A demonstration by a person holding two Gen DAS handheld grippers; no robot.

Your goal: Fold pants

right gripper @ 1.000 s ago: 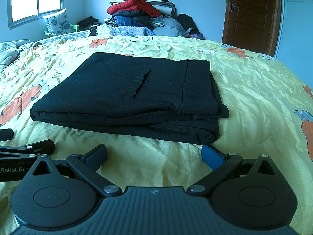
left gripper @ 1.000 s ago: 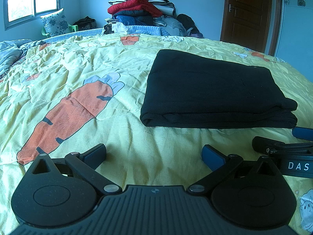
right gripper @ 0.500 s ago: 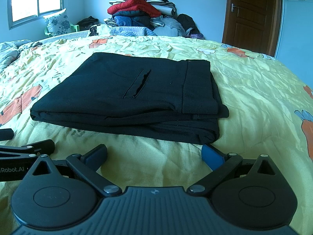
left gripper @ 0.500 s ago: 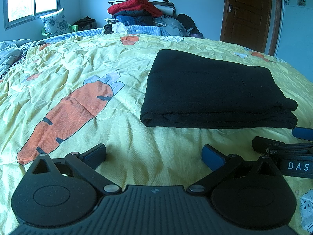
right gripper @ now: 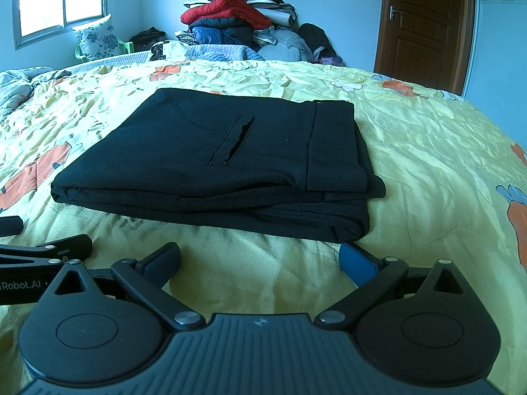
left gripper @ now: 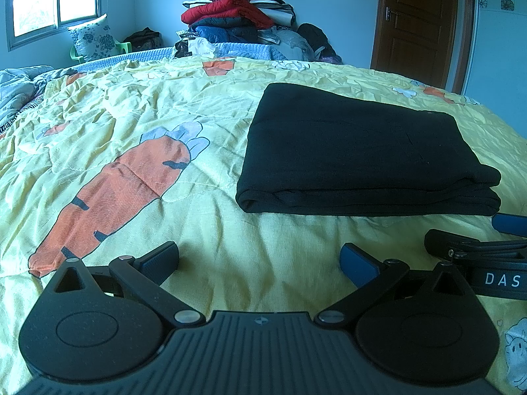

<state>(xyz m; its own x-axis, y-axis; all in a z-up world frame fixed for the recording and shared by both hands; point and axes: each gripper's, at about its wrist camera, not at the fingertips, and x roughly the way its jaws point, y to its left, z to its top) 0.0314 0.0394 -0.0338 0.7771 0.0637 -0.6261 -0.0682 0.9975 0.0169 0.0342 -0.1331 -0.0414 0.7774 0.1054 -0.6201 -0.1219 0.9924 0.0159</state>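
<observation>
No change from the earlier frames: my left gripper (left gripper: 258, 260) and right gripper (right gripper: 260, 260) remain at rest on the yellow carrot-print quilt (left gripper: 131, 125), jaws spread, gripping nothing. The folded black fabric pants (right gripper: 224, 154) lie flat just ahead of both, long axis left-right, waistband at right. My left view shows only their plain black top.
</observation>
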